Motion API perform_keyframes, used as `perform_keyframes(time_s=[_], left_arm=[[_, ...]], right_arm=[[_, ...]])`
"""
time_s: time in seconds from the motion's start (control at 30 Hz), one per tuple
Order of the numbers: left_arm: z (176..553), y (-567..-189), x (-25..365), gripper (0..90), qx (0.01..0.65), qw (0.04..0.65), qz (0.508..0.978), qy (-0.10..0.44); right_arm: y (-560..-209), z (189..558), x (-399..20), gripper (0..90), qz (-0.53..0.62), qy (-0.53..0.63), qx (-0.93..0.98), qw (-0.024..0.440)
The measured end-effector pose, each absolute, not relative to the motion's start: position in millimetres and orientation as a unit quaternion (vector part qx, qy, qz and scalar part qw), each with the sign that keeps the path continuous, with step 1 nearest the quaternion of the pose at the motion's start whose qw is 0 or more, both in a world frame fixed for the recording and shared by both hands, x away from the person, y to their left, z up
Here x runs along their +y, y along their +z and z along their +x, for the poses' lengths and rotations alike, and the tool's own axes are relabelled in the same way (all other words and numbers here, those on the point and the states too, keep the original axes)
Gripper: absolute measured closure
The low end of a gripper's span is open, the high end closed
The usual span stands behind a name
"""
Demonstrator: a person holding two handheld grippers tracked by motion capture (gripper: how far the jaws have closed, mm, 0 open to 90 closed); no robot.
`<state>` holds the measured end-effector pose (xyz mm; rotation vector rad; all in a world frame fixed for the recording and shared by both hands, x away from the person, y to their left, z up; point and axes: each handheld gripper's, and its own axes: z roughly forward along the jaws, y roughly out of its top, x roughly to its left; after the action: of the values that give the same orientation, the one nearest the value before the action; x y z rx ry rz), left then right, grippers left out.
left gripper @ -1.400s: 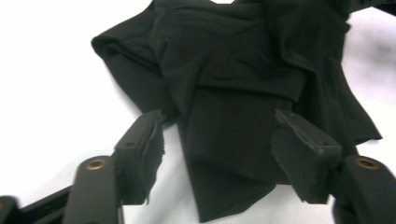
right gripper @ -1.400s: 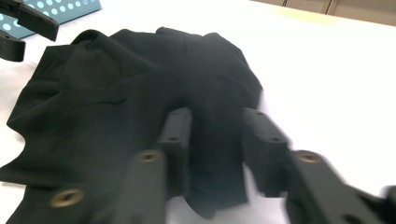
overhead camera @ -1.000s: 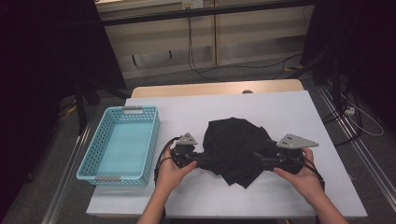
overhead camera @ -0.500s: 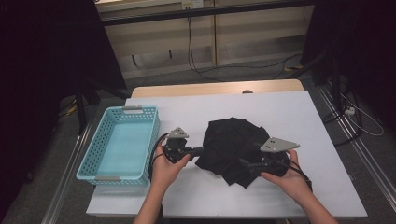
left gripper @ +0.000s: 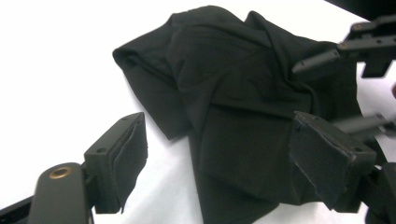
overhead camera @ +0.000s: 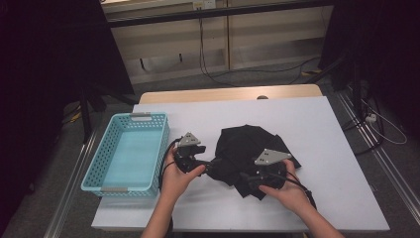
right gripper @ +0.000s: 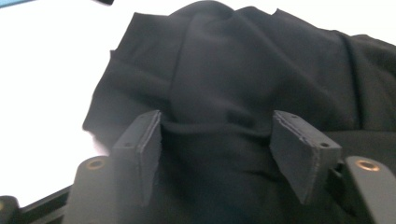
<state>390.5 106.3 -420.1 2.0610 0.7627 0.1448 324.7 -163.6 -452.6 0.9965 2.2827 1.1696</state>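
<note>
Mid-fold of crumpled black fabric garment [overhead camera: 247, 151]: left gripper [left gripper: 219, 161] just opened wide, releasing; right gripper [right gripper: 215, 149] closing around a fold at six o'clock. Next: pinch firmly.

place: lab — white test table [overhead camera: 317, 144] | floor cables [overhead camera: 257, 74] — dark curtains [overhead camera: 44, 74]

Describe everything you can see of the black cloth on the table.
The black cloth is a soft, matte fabric, crumpled in overlapping folds on the white table, right of the blue basket. The left gripper, jaws just opened, straddles its edge; the right gripper, jaws closing, has a raised fold between its pads.
</note>
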Motion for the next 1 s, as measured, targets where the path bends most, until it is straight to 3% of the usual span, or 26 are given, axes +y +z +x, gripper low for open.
perform_keyframes(time_s=[0.4, 0.47, 0.5, 0.53, 0.57, 0.6, 0.67, 1.0], left_arm=[[393.5, -421.2, 111.9, 19.6, 0.311, 0.450, 0.836, 0.058], [392.7, -422.3, 112.3, 22.3, 0.307, 0.449, 0.837, 0.055], [392.2, -422.7, 112.4, 22.3, 0.307, 0.449, 0.838, 0.055], [391.8, -422.7, 112.6, 23.2, 0.307, 0.448, 0.838, 0.054], [390.8, -422.0, 113.6, 23.9, 0.304, 0.447, 0.840, 0.054], [390.8, -422.0, 113.6, 23.9, 0.304, 0.447, 0.840, 0.054], [389.1, -421.4, 113.9, 23.9, 0.306, 0.449, 0.838, 0.056], [387.8, -421.5, 110.3, 23.9, 0.296, 0.452, 0.840, 0.052]], right_arm=[[-457.2, 334.4, -156.0, 39.6, 0.359, 0.405, 0.820, 0.184], [-461.2, 337.6, -157.2, 52.4, 0.362, 0.388, 0.828, 0.181], [-461.2, 337.6, -157.2, 52.4, 0.362, 0.388, 0.828, 0.181], [-460.9, 339.0, -159.4, 65.3, 0.366, 0.386, 0.828, 0.178], [-459.8, 339.5, -161.4, 71.8, 0.366, 0.386, 0.828, 0.180], [-459.8, 339.5, -161.4, 71.8, 0.366, 0.386, 0.828, 0.180], [-458.8, 341.3, -167.3, 81.1, 0.376, 0.394, 0.821, 0.171], [-442.1, 342.9, -208.9, 85.3, 0.415, 0.441, 0.774, 0.186]])
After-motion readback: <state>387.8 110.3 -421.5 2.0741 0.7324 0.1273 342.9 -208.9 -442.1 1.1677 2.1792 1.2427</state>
